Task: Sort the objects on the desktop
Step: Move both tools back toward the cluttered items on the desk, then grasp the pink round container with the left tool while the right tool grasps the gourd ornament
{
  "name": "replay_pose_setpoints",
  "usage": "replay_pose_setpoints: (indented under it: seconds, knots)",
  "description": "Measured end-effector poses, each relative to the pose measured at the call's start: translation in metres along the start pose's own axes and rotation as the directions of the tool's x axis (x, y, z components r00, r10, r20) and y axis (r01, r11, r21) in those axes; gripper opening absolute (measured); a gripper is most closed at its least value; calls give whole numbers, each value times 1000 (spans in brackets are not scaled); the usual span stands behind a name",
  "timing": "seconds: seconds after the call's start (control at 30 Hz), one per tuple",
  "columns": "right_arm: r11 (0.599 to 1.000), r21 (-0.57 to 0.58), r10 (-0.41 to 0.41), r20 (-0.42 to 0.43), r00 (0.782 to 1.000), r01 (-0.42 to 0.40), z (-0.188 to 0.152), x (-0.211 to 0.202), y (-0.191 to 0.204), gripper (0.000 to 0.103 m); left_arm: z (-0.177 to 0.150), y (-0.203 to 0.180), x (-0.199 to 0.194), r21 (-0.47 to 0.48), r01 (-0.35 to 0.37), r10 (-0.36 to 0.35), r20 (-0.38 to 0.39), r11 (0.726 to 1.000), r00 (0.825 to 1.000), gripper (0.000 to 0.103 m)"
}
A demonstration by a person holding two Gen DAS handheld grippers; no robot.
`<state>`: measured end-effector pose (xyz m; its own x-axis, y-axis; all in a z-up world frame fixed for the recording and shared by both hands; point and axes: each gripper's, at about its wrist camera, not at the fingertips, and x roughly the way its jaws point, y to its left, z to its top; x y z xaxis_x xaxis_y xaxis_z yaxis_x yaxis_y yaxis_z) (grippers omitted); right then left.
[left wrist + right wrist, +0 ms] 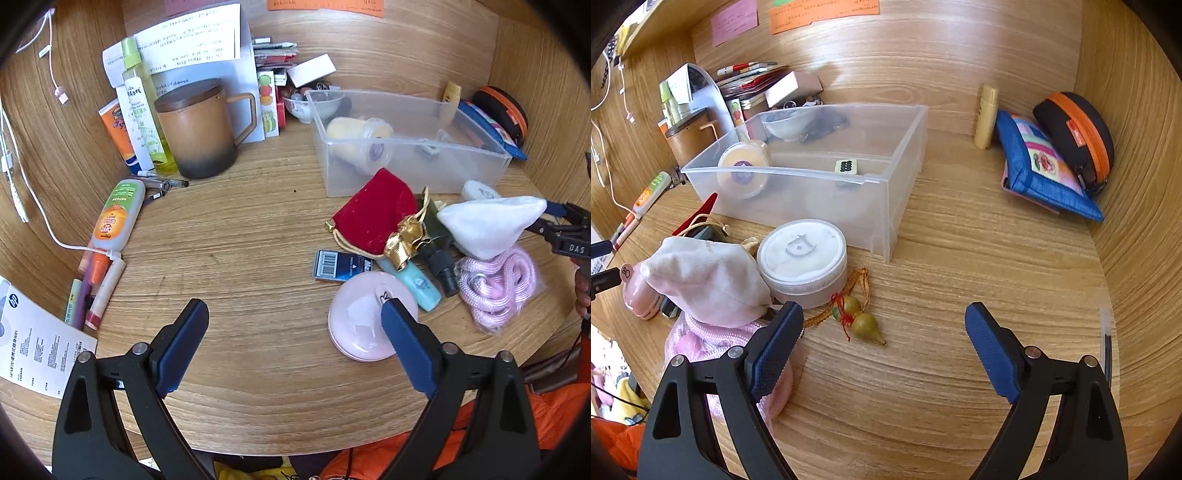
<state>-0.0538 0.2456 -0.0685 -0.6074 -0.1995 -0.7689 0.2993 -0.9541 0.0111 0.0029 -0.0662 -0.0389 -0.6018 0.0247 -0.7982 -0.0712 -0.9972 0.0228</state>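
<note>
My left gripper (pixel 293 314) is spread, empty, above bare wooden desk (pixel 240 240); its right pad overlaps a round pink plastic case (pixel 358 325). My right gripper (pixel 884 317) is spread wide, empty, a small green gourd charm (pixel 866 326) just ahead. Beyond: round clear lidded jar (pixel 802 258), then the clear plastic bin (pixel 886 206) toward the desk's back edge.
</note>
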Motion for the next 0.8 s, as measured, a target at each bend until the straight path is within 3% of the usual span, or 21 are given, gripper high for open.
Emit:
replay_pose_setpoints:
  seconds: [0.17, 0.47, 0.8]
  knots:
    - [1000, 7, -2, -6, 1000, 2, -2, 2, -1, 88, -1, -6, -4, -12, 98, -98, 0, 995, 995, 96]
    - [1000, -23, -16, -19, 1000, 16, -6, 14, 3, 83, -10, -27, 31, 16, 93, -91, -94, 996, 991, 96]
    - [997, -77, 9, -48, 999, -13, -5, 30, 11, 48, -11, -34, 47, 6, 59, -58, -78, 998, 995, 96]
